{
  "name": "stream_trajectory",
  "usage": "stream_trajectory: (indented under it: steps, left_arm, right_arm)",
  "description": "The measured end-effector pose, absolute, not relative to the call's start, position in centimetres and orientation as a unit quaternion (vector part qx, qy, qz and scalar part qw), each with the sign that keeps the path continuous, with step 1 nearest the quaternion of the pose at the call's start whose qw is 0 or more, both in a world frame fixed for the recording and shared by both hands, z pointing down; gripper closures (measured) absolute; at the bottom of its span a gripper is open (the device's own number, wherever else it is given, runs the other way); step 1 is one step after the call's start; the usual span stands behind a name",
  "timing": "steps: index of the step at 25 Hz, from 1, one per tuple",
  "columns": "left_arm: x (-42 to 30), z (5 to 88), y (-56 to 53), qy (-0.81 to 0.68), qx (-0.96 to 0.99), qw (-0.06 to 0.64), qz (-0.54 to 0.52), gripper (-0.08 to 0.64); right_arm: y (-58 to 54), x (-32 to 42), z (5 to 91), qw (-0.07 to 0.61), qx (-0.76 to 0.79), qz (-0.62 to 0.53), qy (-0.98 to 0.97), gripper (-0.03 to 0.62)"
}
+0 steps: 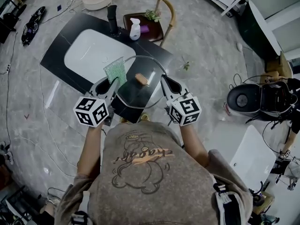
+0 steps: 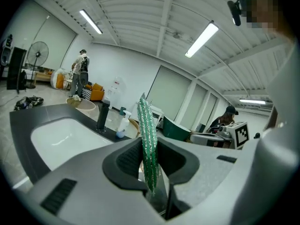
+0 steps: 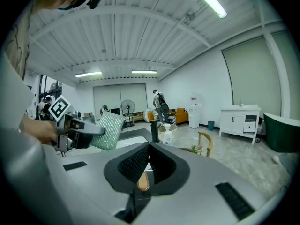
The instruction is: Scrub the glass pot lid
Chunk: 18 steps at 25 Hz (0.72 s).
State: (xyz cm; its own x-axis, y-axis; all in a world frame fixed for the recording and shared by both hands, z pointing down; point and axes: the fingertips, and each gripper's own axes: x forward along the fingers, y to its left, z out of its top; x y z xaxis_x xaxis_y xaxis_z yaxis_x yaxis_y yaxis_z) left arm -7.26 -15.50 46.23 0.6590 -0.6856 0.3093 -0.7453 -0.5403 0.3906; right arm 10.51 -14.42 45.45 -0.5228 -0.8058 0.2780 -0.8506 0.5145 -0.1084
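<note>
The right tongs (image 1: pixel 165 80) are pinched fully together on the right edge of the round, clear glass pot lid (image 1: pixel 131 93) with its thin metal rim. They hold it over the near corner of the black tabletop (image 1: pixel 61 55), beside the white sink (image 1: pixel 93 50). The lid's brown knob (image 1: pixel 141 79) faces up. The left tongs (image 1: pixel 114 82) are clamped on a green mesh scrub pad (image 1: pixel 115 71), which stands at the lid's left edge.

The main risk is that thin, one-sided rim grip. Scrubbing pressure far from the right tongs would likely lever the smooth glass, so that it pivots or slips out and drops onto the hard tabletop or the floor. The pad is held only by its lower end and may fold over, letting the hard tongs scrape the glass.
</note>
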Motion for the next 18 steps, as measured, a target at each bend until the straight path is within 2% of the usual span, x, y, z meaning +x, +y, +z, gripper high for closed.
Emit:
stream_trajectory:
  steps: [8,18]
  left_arm:
    - [-8.4,45.9,-15.9,-0.46,0.873,0.153,0.045,0.476]
    - [-8.9,47.2,-15.8,-0.484,0.868,0.108,0.038,0.476]
  right_arm:
    - [-14.8,11.7,46.1,0.056,0.521,0.093,-0.847,0.565]
    - [-15.2,11.8,48.6,0.047,0.527,0.119,-0.84,0.565]
